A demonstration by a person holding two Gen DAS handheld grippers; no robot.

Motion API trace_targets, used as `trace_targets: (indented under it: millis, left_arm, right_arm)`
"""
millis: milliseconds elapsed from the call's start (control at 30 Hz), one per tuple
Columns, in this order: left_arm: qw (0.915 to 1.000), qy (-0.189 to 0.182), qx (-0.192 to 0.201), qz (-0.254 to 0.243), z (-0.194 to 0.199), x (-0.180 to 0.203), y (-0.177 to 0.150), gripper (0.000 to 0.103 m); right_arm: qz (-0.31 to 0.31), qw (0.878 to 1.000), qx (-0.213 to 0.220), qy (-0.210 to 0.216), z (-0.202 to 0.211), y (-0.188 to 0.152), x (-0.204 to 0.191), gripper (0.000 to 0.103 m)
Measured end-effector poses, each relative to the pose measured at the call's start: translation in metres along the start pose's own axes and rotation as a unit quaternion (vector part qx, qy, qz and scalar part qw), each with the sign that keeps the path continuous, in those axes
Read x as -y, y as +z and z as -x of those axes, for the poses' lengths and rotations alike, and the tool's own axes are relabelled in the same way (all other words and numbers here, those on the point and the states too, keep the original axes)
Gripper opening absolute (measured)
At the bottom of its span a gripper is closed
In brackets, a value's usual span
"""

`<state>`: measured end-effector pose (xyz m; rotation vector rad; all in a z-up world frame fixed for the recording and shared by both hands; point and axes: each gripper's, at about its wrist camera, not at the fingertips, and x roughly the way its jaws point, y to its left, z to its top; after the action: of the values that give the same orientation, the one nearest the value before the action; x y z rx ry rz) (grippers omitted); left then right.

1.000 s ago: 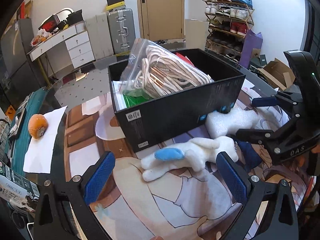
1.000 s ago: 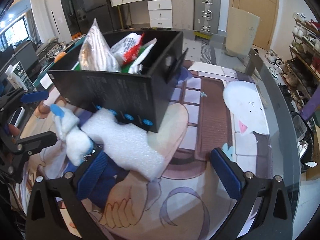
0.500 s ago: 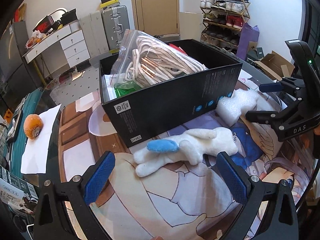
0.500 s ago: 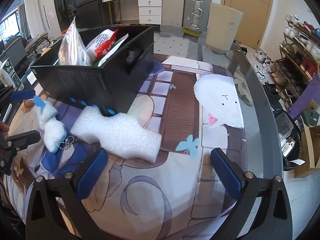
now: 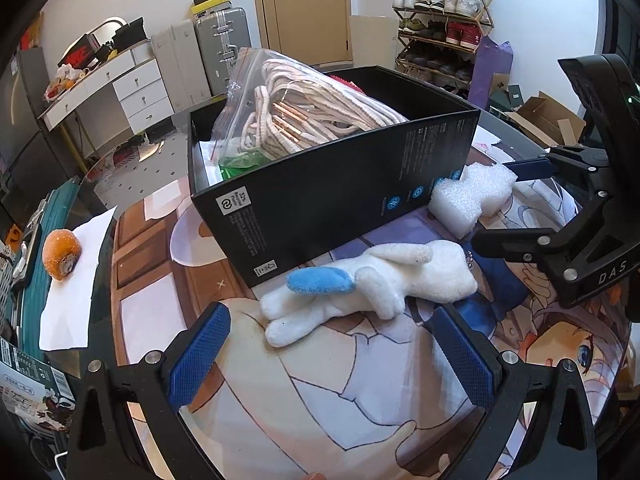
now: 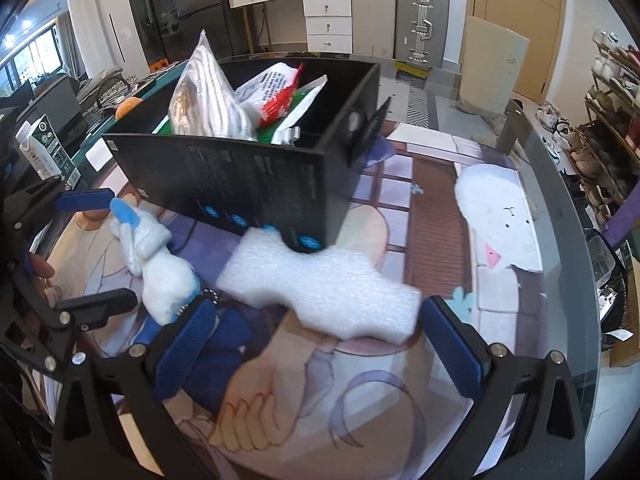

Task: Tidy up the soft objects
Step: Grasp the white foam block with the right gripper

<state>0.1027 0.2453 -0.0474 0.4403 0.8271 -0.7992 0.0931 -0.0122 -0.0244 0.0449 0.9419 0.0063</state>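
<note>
A white plush rabbit with a blue ear [image 5: 372, 280] [image 6: 160, 260] lies on the printed mat in front of the black box [image 5: 332, 184] [image 6: 248, 176]. My left gripper [image 5: 332, 360] [image 6: 100, 252] is open, its blue pads just short of the rabbit on either side. A white foam block [image 5: 472, 196] [image 6: 320, 284] lies against the box's corner. My right gripper [image 6: 318, 346] [image 5: 492, 200] is open, with the foam's near end between its fingers. The box holds a clear bag of cord [image 5: 304, 116] and packets.
An orange fruit [image 5: 62, 254] sits on white paper at the table's left edge. A carton [image 6: 44, 148] stands beyond the box. The glass table's rim [image 6: 576, 280] curves along the right. A shoe rack [image 5: 440, 20] and suitcases stand across the room.
Both grippers have moved in. The foam now reaches between the right gripper's pads, and the rabbit lies nearer the left gripper's pads. Both stay open.
</note>
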Motion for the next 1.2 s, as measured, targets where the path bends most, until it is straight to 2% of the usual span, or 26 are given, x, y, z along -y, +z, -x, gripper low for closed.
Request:
trace_targets:
  millis: [500, 567, 633, 800, 1200]
  left_arm:
    - [1.0, 0.0, -0.003, 0.002, 0.001, -0.004, -0.001, 0.102]
    - [1.0, 0.001, -0.002, 0.002, 0.002, -0.004, -0.001, 0.102]
    - [1.0, 0.002, -0.001, 0.002, 0.003, -0.005, -0.001, 0.102]
    - [1.0, -0.001, 0.0, 0.002, 0.005, -0.004, -0.001, 0.102]
    - [0.999, -0.036, -0.003, 0.024, 0.001, 0.007, 0.005, 0.102]
  right_arm:
    - [-0.019, 1.0, -0.002, -0.02, -0.009, 0.01, -0.005, 0.103]
    - [-0.022, 0.999, 0.0, -0.023, -0.009, 0.01, -0.004, 0.101]
    - [-0.021, 0.999, 0.001, -0.024, -0.009, 0.009, -0.004, 0.093]
    - [-0.008, 1.0, 0.007, -0.02, -0.006, 0.008, -0.005, 0.091]
    - [-0.01, 0.999, 0.042, -0.01, 0.024, 0.004, 0.006, 0.092]
